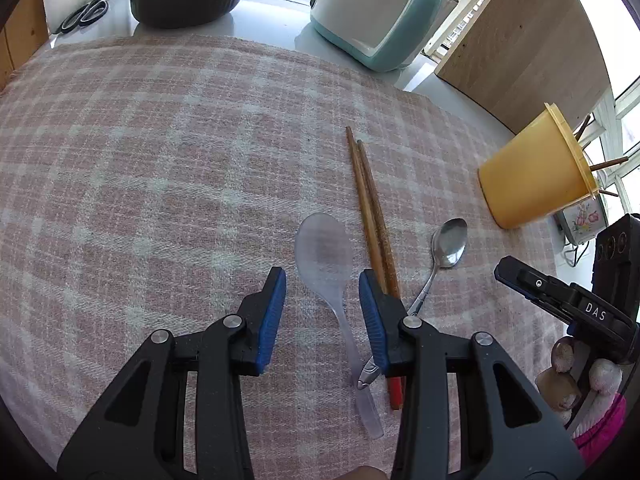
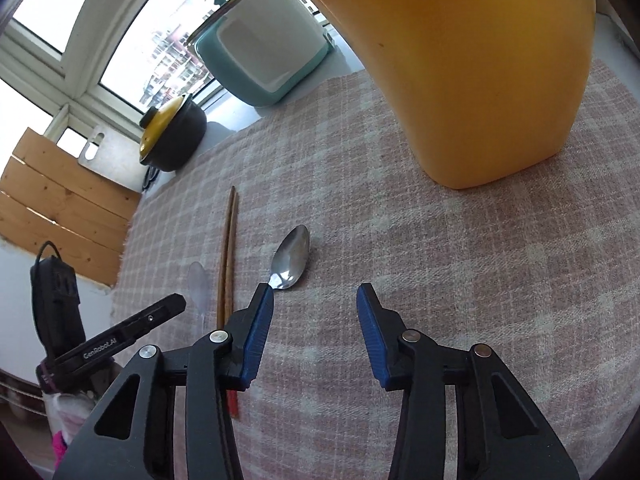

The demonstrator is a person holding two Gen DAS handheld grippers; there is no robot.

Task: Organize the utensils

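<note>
The left gripper [image 1: 322, 284] stands partly open with nothing clamped, its blue pads straddling the neck of the translucent plastic rice paddle [image 1: 326, 256], which lies flat on the checked cloth [image 1: 160, 160]. The paddle's long axis runs straight ahead along the fingers, blade beyond the tips, handle back beneath them, so a close here would likely pinch the neck across its width. The wooden chopsticks [image 1: 370, 216] lie parallel just outside its right finger. The right gripper [image 2: 316, 300], also partly open and empty, has the steel spoon [image 2: 290, 258] off its left fingertip, and the yellow holder [image 2: 480, 80] ahead.
</note>
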